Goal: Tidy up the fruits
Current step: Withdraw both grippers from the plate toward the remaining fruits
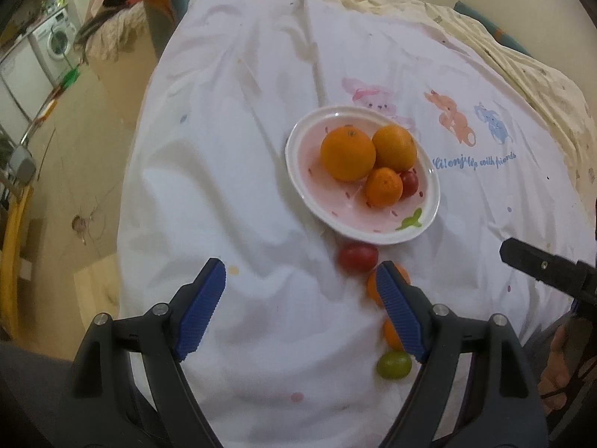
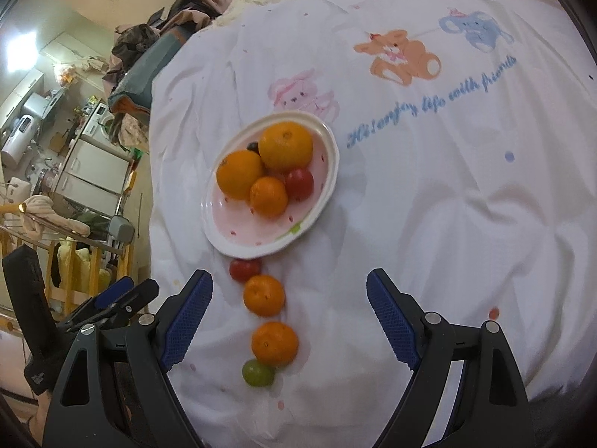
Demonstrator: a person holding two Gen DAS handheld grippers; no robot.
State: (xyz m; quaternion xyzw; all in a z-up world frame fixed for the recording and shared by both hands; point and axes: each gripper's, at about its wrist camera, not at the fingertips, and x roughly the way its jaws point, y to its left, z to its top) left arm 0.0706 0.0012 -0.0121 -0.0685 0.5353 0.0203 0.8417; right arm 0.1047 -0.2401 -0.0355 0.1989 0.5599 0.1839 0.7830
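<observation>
Your left claw point(image 1: 300, 283) hangs with its jaws spread wide and nothing between the blue pads; only bare white cloth shows in the gap. Your right claw point(image 2: 289, 296) is just as wide and also holds nothing, though the loose fruit on the cloth lies in view between its fingers, below them and untouched.

That loose fruit forms a short line running from the plate toward you: a red tomato point(image 2: 244, 268) just beside the plate's near rim, then a small orange point(image 2: 264, 295), then a second small orange point(image 2: 275, 344), and last a green fruit point(image 2: 257, 372) touching that second orange. In the left view your right-hand finger point(image 1: 399, 308) covers part of both small oranges.

The plate point(image 2: 238, 237), white-rimmed with a pink middle, holds two big oranges point(image 2: 286, 145) side by side, a smaller orange point(image 2: 268, 196) in front of them and a red tomato point(image 2: 299, 183) touching it. A small dark fruit point(image 2: 253, 146) peeks out behind the big ones.

Everything rests on a wrinkled white sheet point(image 2: 447, 205) printed with cartoon animals point(image 2: 401, 56) and blue script. At the left edge of the left view stands a washing machine point(image 1: 56, 39).
</observation>
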